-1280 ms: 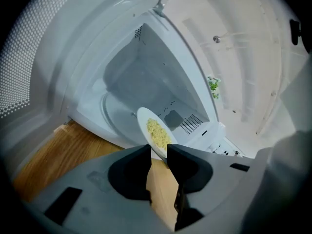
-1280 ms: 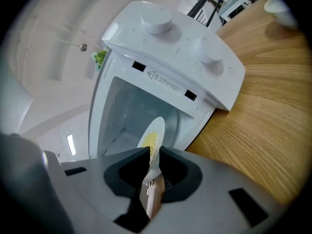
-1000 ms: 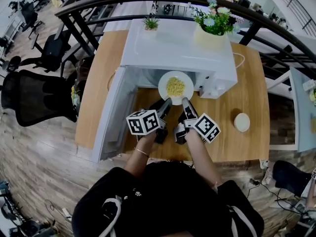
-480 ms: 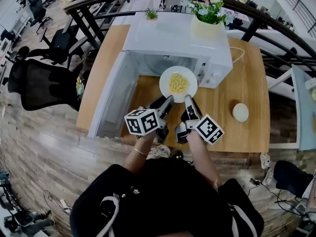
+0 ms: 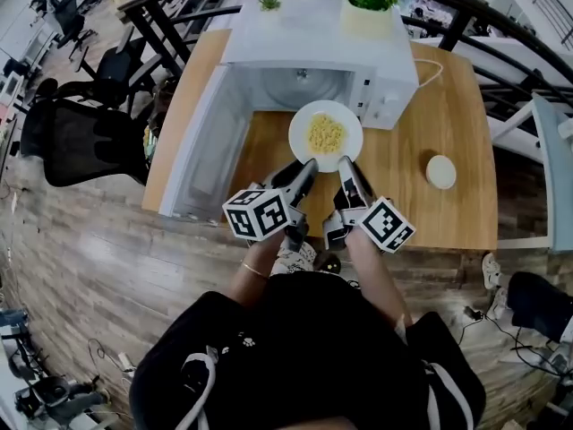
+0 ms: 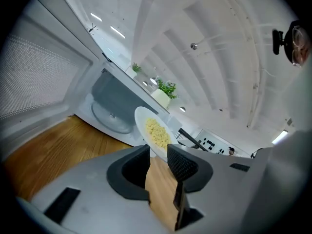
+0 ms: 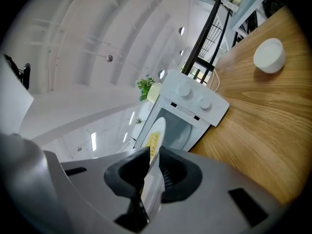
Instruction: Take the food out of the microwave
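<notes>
Just outside the open microwave [image 5: 313, 30], over the wooden counter [image 5: 430, 124], a white plate [image 5: 303, 133] of yellow food [image 5: 326, 135] is held up by its near rim. The left tool [image 5: 309, 165] pinches the near-left edge and the right tool [image 5: 344, 162] the near-right edge, side by side. A small white bowl [image 5: 440, 171] stands well apart on the right.

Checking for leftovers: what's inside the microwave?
Inside the microwave, only its bare turntable shows. Its top hides the cavity's rear from above; the held plate covers its right side.
</notes>
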{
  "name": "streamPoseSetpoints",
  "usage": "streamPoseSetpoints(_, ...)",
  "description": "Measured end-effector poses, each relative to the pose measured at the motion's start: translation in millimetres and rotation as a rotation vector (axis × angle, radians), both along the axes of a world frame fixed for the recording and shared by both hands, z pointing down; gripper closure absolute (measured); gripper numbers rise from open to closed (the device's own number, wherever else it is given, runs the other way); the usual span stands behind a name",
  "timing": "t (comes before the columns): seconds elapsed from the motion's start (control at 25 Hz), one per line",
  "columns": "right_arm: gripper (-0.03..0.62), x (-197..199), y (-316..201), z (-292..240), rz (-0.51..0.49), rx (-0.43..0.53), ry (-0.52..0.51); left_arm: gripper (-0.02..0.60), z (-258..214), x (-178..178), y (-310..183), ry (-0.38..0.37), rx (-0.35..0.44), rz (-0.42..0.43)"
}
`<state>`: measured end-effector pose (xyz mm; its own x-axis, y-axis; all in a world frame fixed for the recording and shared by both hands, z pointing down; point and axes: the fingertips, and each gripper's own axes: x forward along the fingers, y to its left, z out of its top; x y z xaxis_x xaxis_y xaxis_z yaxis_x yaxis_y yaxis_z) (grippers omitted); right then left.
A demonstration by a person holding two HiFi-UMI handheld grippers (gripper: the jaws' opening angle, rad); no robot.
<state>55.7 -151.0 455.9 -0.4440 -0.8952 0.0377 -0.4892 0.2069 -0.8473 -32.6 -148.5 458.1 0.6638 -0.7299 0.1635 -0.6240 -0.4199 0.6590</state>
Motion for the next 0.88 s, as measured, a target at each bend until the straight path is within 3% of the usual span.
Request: streamPoseSetpoints(0.88, 0.539, 1, 22, -7, -0.012, 0.029, 0.009, 0.474, -4, 1, 22, -0.001, 0.021, -0.010)
